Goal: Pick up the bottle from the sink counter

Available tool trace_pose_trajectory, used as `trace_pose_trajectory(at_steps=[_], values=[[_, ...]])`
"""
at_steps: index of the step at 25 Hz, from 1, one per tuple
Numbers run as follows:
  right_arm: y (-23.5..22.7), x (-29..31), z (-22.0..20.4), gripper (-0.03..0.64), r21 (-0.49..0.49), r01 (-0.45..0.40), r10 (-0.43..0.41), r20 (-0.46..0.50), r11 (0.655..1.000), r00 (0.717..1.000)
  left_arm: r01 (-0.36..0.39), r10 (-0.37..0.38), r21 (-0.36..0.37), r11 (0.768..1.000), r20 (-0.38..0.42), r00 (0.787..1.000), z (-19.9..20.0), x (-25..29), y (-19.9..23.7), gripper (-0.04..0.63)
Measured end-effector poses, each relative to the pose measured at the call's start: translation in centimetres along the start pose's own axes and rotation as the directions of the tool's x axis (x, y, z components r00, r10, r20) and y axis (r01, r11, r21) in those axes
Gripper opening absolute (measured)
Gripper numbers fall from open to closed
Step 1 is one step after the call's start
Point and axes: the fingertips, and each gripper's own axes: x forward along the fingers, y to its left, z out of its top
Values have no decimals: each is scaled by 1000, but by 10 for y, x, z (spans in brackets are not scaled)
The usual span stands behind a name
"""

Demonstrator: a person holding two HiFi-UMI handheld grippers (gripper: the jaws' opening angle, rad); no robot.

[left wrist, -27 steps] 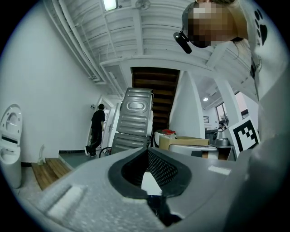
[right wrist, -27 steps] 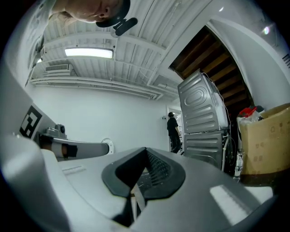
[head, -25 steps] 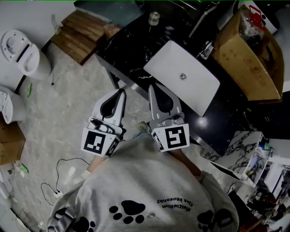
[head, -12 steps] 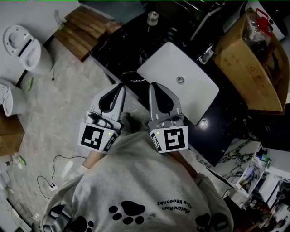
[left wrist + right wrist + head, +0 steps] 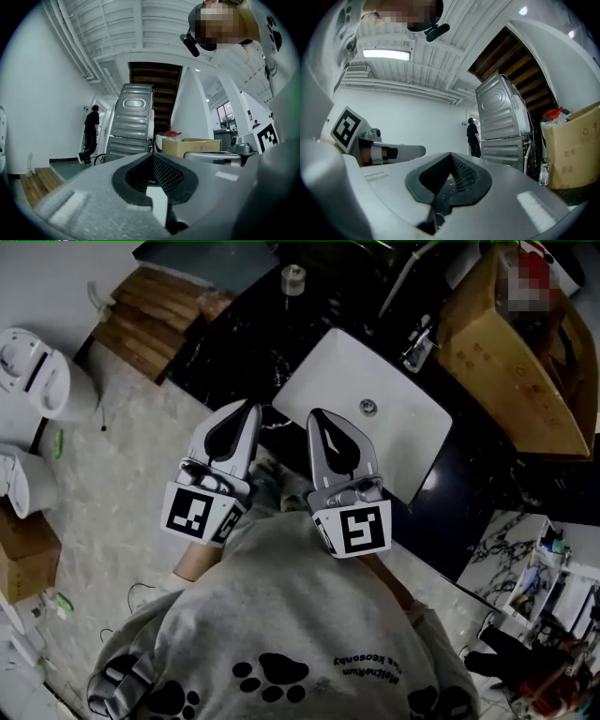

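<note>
The bottle (image 5: 293, 278), on the counter beyond the far left corner of the sink basin (image 5: 342, 371), is small and dim. Only a pale round top is legible, not its body or label. The right gripper (image 5: 318, 415) covers part of the basin's near rim. Right of the basin, the cardboard box (image 5: 506, 381) runs off the top edge. Far left of the basin, the toilet (image 5: 37, 371) is cut by the frame's edge.
</note>
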Motion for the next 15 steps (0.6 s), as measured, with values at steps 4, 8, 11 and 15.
trace_pose_trajectory(at_steps=[4,8,11,15], values=[[-12,37,-14,2,-4,33,-33,-33,999,999,34,-33,6,999,-16,999,-5,29,34,0],[-25,78,-26,2,5,102,-101,-64,995,993,102,-101,7,995,-40,994,-11,61,72,0],[-35,107,-32,2,29,156,-154,-83,987,985,162,-161,5,987,-46,986,-13,87,97,0],[-45,139,-39,2,50,208,-202,-98,977,974,225,-225,-8,974,-59,973,-22,120,126,0]])
